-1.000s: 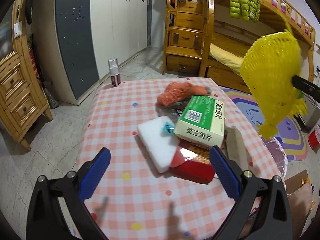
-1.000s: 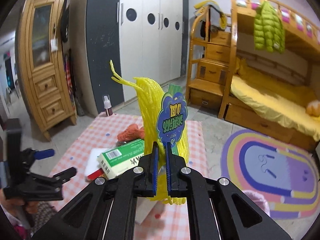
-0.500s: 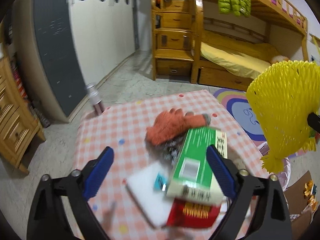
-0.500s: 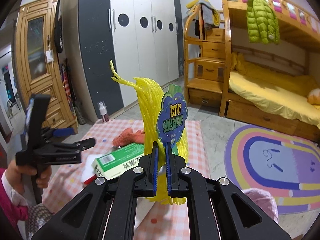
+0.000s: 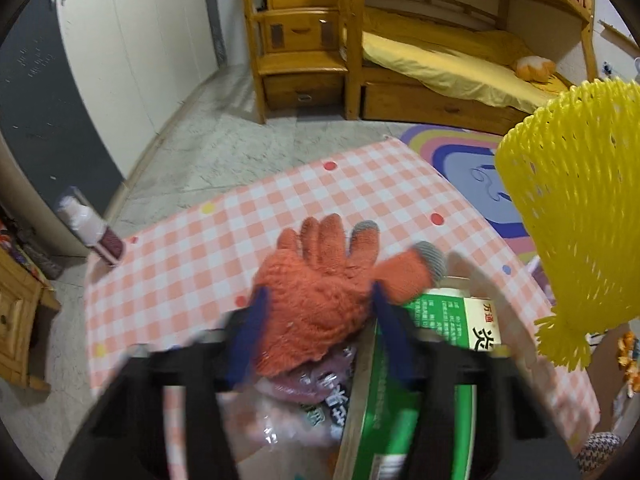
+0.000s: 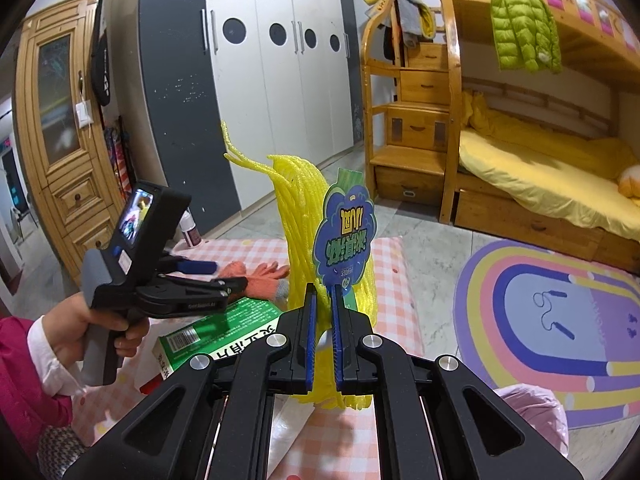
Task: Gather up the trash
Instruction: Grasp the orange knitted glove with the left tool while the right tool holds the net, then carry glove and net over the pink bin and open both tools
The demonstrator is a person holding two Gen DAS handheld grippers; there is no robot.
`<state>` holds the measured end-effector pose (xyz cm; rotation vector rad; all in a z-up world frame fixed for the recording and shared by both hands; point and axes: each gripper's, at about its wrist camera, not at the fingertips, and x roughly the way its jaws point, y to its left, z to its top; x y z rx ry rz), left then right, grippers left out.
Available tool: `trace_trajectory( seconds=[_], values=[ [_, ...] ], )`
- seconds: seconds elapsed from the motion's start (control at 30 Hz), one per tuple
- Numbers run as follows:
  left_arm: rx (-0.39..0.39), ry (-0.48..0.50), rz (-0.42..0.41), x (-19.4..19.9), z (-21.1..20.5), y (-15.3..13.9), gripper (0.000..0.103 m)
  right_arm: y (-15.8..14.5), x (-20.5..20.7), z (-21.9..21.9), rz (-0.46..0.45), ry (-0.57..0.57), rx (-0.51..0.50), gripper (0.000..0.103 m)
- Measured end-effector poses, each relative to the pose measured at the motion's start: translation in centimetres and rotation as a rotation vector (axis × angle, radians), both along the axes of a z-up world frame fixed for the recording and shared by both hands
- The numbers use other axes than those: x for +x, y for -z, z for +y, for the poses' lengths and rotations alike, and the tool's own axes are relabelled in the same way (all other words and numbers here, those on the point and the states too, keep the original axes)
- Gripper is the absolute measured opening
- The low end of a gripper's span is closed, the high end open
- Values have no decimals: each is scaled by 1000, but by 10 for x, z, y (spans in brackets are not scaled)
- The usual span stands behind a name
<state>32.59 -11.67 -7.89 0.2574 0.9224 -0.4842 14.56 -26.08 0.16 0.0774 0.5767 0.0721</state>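
Observation:
An orange knit glove (image 5: 316, 272) lies on the pink checked table (image 5: 180, 272), partly over a green medicine box (image 5: 400, 380) and a clear printed wrapper (image 5: 304, 396). My left gripper (image 5: 320, 296) is closing its jaws on the glove's cuff, and its blue pads touch both sides. The right wrist view shows that gripper (image 6: 216, 274) in a person's hand, over the glove (image 6: 260, 276) and the box (image 6: 224, 328). My right gripper (image 6: 325, 292) is shut on a yellow foam net (image 6: 300, 216) with a blue-green tag, held up above the table's right side (image 5: 580, 220).
A small spray bottle (image 5: 92, 228) stands at the table's far left corner. A pink bag (image 6: 532, 412) sits on the floor beside the table, near a rainbow rug (image 6: 560, 312). A wooden bunk bed and wardrobes line the room behind.
My left gripper moved forward and down over the pile to the orange glove, and its jaws came in from wide open onto the cuff. The right gripper kept hold of the net.

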Motion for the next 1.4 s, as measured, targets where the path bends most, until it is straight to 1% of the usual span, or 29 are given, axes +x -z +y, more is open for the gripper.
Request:
trace_trajectory(
  seconds=[0.03, 0.1, 0.13, 0.2, 0.23, 0.27, 0.37, 0.4, 0.47, 0.57, 0.63, 0.77, 0.83, 0.9, 1.0, 1.2, 1.4],
  values=[
    [-10, 3, 2, 1, 1, -1, 11, -1, -1, -1, -1, 1, 2, 7],
    [-14, -22, -57, -6, 7, -16, 11, -6, -6, -2, -11, 6, 3, 7],
    [-31, -31, -77, -9, 11, -26, 10, -13, -11, -4, -32, 10, 9, 7],
    [-106, -64, -133, -24, 26, -61, 10, -25, -22, -7, -68, 22, 15, 7],
    [-129, -71, -157, -30, 31, -75, 10, -31, -29, -8, -85, 26, 19, 7],
    [-158, -74, -196, -43, 37, -96, 10, -36, -33, -9, -98, 29, 22, 7],
    [-209, -57, -264, -73, 44, -136, 10, -53, -52, -11, -138, 32, 26, 7],
    [-228, -46, -291, -90, 45, -152, 10, -57, -58, -11, -147, 33, 27, 7],
    [-248, -22, -322, -114, 42, -170, 10, -65, -73, -12, -161, 36, 28, 7],
    [-268, 14, -340, -145, 29, -181, 10, -69, -94, -18, -162, 46, 38, 7],
    [-273, 41, -343, -165, 16, -179, 10, -68, -107, -25, -153, 61, 47, 7],
    [-253, 66, -351, -204, -16, -153, 10, -55, -134, -42, -112, 115, 56, 7],
    [-262, 75, -332, -220, -35, -135, 11, -45, -148, -54, -84, 149, 65, 7],
    [-248, 87, -323, -232, -55, -118, 11, -36, -158, -65, -62, 180, 67, 7],
    [-232, 155, -282, -248, -94, -95, 11, -18, -178, -89, -20, 245, 69, 7],
    [-238, 267, -220, -254, -156, -69, 11, 11, -199, -136, 19, 362, 112, 7],
    [-230, 318, -168, -239, -207, -43, 11, 40, -202, -172, 45, 438, 161, 7]
  ],
)
